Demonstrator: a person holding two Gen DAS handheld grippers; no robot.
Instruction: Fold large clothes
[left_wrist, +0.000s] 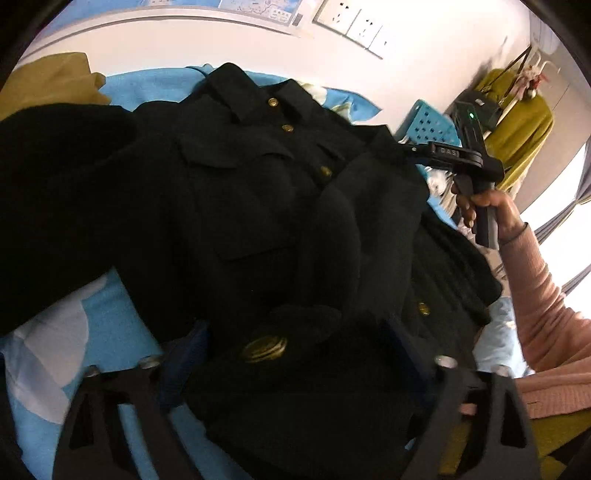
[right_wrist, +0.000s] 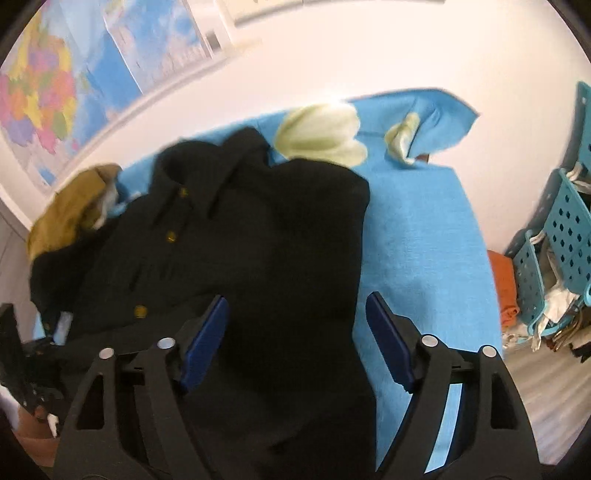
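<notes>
Black wool-like coat lies front up across the blue sheet, collar toward the wall edge, brass buttons down the placket. One sleeve looks laid across the chest; hem end nearest both cameras. Mustard garment bunched at the far left corner of the sheet, just touching the coat's shoulder.

Left gripper: pads spread wide, coat hem bulk lying between them; whether the pads actually pinch it cannot be told, cloth hides the tips. Right gripper: fingers apart, hovering over the coat's right edge, nothing clamped.

Handling judgement: thick, heavy fabric, soft but with body; it should hold a crease line poorly and drag on the sheet. Not slippery, not fragile. Buttons and pocket flaps make lumps, so avoid pinching there. Best hold looks to be the hem corners or side seam, taking both layers deep in the pads, since a shallow bite on cloth this weighty would likely slip
</notes>
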